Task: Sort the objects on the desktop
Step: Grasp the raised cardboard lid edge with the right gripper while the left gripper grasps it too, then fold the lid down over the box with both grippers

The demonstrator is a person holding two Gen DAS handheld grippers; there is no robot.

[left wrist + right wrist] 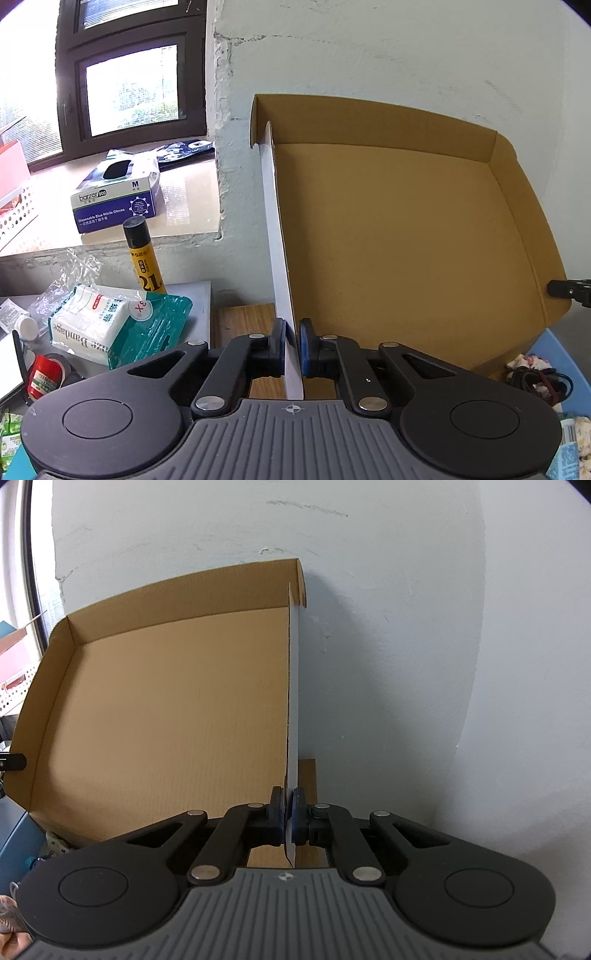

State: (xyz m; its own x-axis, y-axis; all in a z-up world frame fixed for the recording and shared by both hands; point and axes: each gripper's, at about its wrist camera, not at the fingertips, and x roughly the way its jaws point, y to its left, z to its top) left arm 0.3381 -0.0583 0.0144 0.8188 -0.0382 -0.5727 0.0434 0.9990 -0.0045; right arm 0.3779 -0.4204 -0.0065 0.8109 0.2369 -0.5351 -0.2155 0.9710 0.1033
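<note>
A brown cardboard box lid [399, 236] stands raised with its inner face toward both cameras, white on the outside. My left gripper [293, 345] is shut on the lid's left side flap. My right gripper [289, 818] is shut on the right side flap of the same box lid [170, 709]. The tip of the right gripper shows as a black piece [570, 291] at the lid's far right edge in the left wrist view. The left gripper's tip [13, 762] shows at the lid's left edge in the right wrist view.
Left of the lid lie a gauze bandage pack [110, 325], a yellow glue stick [144, 254], a red tape roll [44, 373] and clear bags. A glove box [118, 195] sits on the windowsill. A blue bin [554, 362] holds hair ties. A white wall [406, 646] stands behind.
</note>
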